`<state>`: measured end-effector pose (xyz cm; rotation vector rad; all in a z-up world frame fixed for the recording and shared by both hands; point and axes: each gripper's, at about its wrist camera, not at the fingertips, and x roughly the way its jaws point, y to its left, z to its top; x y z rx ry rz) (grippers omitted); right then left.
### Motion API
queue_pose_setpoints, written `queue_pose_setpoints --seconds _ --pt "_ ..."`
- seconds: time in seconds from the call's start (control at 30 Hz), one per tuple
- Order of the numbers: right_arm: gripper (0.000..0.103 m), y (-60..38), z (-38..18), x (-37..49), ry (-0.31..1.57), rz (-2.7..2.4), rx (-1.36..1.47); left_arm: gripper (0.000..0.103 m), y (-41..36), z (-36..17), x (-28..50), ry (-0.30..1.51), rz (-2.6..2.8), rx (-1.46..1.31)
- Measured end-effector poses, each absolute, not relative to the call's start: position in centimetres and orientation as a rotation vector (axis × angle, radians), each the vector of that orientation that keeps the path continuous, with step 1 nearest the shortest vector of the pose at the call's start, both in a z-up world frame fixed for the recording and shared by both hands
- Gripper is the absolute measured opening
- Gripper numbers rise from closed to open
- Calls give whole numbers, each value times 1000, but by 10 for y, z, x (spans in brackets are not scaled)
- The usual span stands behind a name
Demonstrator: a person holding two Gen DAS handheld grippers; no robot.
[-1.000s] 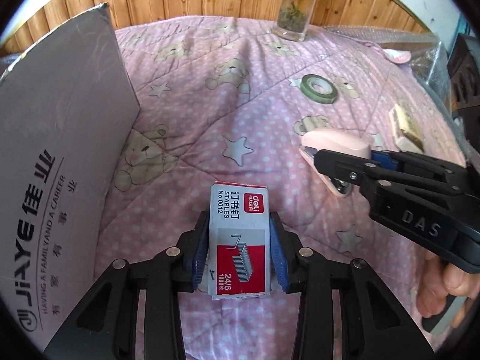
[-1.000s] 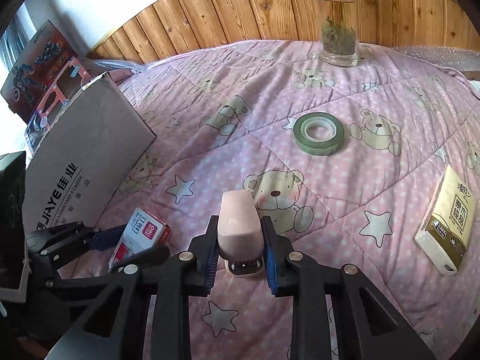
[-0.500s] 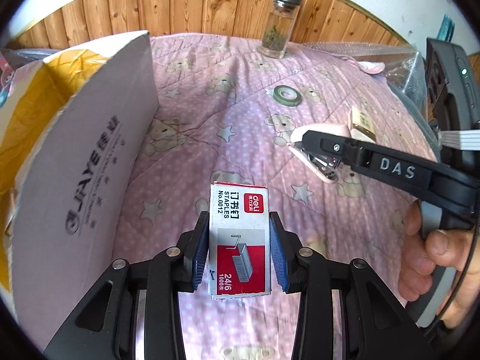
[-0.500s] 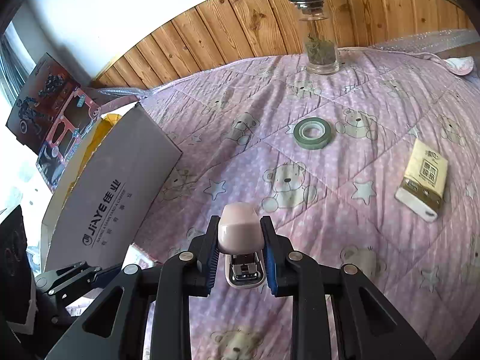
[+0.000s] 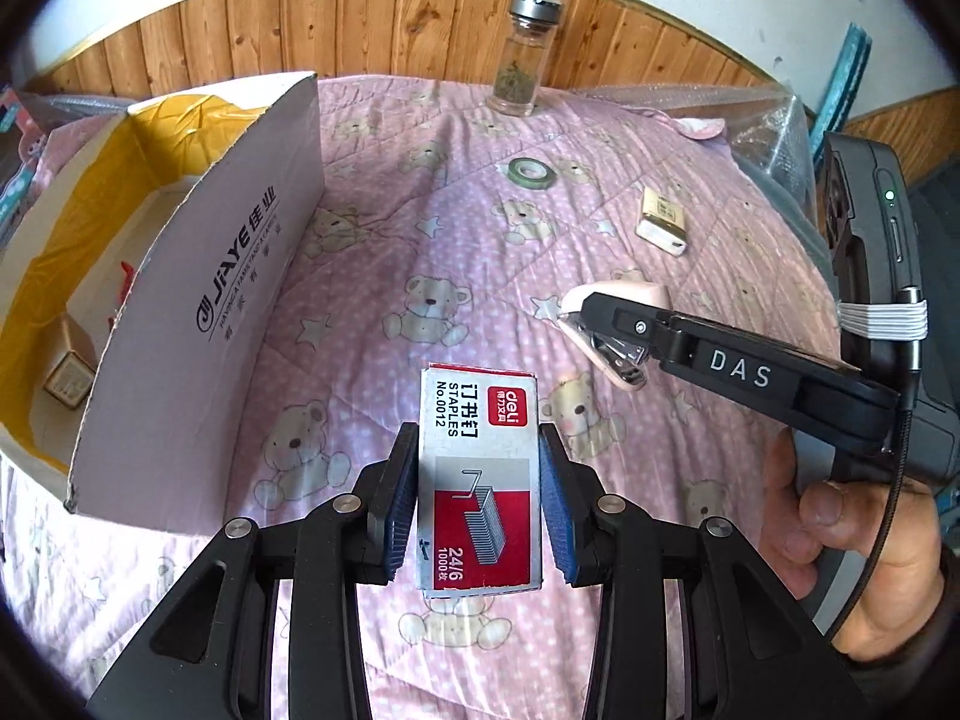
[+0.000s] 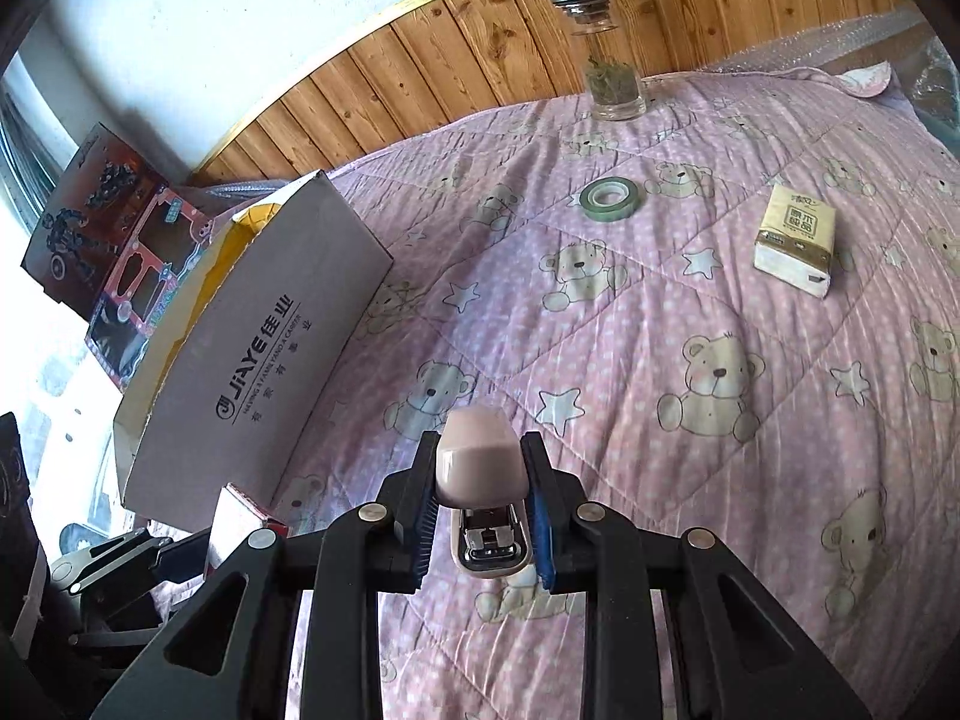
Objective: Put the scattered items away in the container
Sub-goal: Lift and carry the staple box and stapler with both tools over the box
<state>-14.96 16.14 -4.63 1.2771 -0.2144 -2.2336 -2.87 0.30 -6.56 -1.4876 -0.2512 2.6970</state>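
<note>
Left tongs [image 5: 479, 501] clamp staples box [image 5: 477, 474], red-white, marked "deli STAPLES No.0012 24/6 1000", above bed [image 5: 384, 240]. Right tongs [image 6: 480, 516] pinch pink stapler [image 6: 483, 480]. "JiAYE" carton [image 5: 198, 300] open at left.

Pink quilt [image 6: 690, 312] under everything, bear and star print, creased in places. Wood panelling [image 5: 390, 18] behind, white wall [image 6: 210, 30] above it. Glass jar [image 5: 519, 69] upright at quilt's far edge, metal lid, green stuff in bottom. Bubble wrap [image 5: 774, 126] bunched at far right, I can't tell what's under it. Toy box [image 6: 120, 246] with robot picture leaning at left, against wall.
</note>
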Motion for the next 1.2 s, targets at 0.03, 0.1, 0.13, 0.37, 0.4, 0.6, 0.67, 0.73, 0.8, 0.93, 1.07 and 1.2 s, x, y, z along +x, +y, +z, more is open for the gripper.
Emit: queue_pose_setpoints --seconds 0.03,0.1,0.13,0.37,0.4,0.6,0.67,0.73,0.8,0.93,1.07,1.2 --pt "27 162 -46 -145 -219 -2238 1276 39 4 -64 -25 -251 2696 -1481" --pt "27 164 -44 -136 -228 -2239 1272 39 4 -60 -17 -257 2695 -1469" --pt "27 164 -44 -132 -230 -2241 1269 39 4 -58 -14 -259 2695 -1462" --pt "27 157 -35 -108 -206 -2241 1242 39 4 -49 9 -286 2696 -1427" --pt "27 156 -34 -104 -198 -2243 1236 39 4 -49 11 -293 2693 -1426" --pt "27 155 -28 -89 -184 -2245 1218 39 2 -45 23 -332 2694 -1413" --pt "27 155 -26 -88 -192 -2247 1213 39 1 -41 25 -340 2701 -1397" --pt "27 154 -22 -86 -201 -2247 1204 39 -1 -36 27 -350 2709 -1382" --pt "27 152 -19 -85 -203 -2247 1195 39 -3 -31 30 -358 2715 -1369" --pt "27 143 -10 -81 -193 -2238 1168 39 -10 -26 36 -387 2723 -1356" --pt "27 132 -4 -75 -172 -2226 1144 39 -20 -21 42 -431 2734 -1348" --pt "27 125 1 -70 -164 -2219 1127 39 -30 -12 47 -452 2769 -1322"
